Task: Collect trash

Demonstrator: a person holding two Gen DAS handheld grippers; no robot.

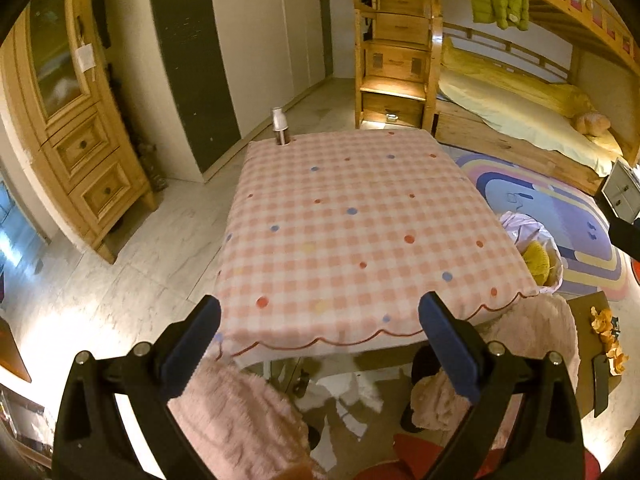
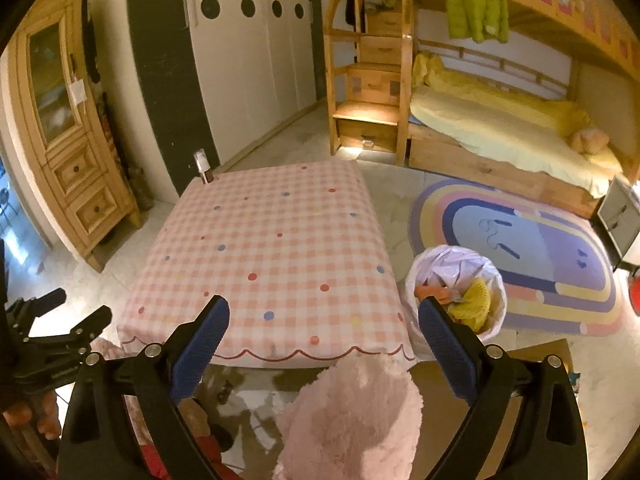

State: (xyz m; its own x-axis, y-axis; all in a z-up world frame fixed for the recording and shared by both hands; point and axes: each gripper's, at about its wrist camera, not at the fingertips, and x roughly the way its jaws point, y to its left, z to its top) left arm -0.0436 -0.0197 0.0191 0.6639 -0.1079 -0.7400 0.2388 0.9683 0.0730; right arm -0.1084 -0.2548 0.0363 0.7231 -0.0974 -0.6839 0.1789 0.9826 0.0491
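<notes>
Beside checked table (image 2: 280, 240) — lined bin (image 2: 456, 292), rug (image 2: 560, 264) | far corner: bottle (image 2: 202, 166) | both grippers (image 1: 320, 320) (image 2: 324, 322) agape — empty

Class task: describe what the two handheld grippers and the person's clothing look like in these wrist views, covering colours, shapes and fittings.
Each gripper, left gripper and right gripper, has a black plastic frame with triangular cut-outs and round silver bolts. The two fingers are flat, rounded bars faced with dark blue textured pads. No cables show. The person wears fluffy pink clothing, with something red below it.
</notes>
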